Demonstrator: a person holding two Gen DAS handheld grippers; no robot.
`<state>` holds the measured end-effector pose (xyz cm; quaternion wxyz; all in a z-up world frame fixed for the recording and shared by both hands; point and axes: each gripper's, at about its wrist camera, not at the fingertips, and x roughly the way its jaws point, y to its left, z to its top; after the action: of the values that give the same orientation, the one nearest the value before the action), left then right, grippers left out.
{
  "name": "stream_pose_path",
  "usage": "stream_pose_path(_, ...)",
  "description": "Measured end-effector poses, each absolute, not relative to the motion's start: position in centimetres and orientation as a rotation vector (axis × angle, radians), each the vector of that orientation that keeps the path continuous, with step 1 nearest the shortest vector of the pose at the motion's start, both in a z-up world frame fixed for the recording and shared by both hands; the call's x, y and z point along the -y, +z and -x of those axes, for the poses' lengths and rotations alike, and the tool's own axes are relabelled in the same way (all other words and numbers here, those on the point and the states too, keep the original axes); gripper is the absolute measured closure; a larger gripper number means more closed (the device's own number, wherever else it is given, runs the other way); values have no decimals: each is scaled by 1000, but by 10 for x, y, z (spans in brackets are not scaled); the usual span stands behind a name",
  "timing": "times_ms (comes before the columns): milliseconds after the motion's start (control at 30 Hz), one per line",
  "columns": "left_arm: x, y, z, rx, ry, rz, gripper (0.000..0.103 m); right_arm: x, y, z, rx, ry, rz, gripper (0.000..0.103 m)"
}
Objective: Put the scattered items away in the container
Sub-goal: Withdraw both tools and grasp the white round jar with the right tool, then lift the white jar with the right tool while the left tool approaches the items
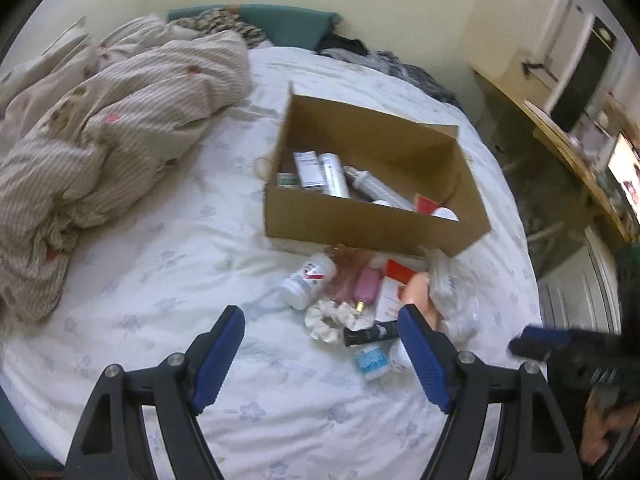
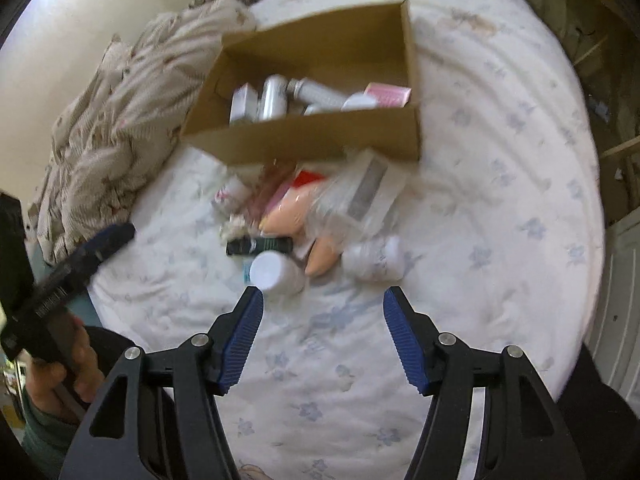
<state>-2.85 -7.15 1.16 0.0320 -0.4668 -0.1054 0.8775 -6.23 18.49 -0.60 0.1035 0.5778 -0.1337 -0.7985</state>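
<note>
An open cardboard box [image 1: 360,224] [image 2: 304,142] sits on the bed and holds silver tubes, a white box and a pink packet. In front of it lies a heap of loose items: a white bottle [image 1: 306,282], a pink bottle [image 1: 367,285], a white scrunchie [image 1: 334,318], a dark tube [image 1: 370,335] [image 2: 260,246], a white-capped jar [image 2: 274,272], peach tubes [image 2: 286,216] and clear plastic packaging [image 2: 360,196]. My left gripper [image 1: 322,322] is open, above the bed just short of the heap. My right gripper [image 2: 323,300] is open and empty, near the jar.
A rumpled striped duvet [image 1: 100,128] fills the bed's left side. Clothes and a teal headboard [image 1: 288,24] lie at the far end. A wooden desk [image 1: 568,148] with a lit screen stands right of the bed. The floral sheet [image 2: 320,380] near me is bare.
</note>
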Motion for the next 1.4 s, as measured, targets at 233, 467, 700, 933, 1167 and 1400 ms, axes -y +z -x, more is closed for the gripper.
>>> stream_pose_path(233,81,-1,38,384,2672,1522,24,-134,-49,80,272,-2234,-1764,36)
stream_pose_path(467,103,-13,48,527,2658,1596,24,-114,-81,107,225,-2221,-1824,36)
stream_pose_path(700,116,-19,48,650,2645,1633,24,-107,-61,99,13,-2260,-1738,56)
stream_pose_path(933,111,-23,51,630,2624,1655,24,-163,17,99,136,-2344,-1571,56)
stream_pose_path(1167,90,-24,51,486,2605,1640,24,-243,53,111,400,-2488,-1435,56)
stream_pose_path(1400,39,-30,47,168,2522,1629,24,-285,48,103,757,-2451,-1360,56)
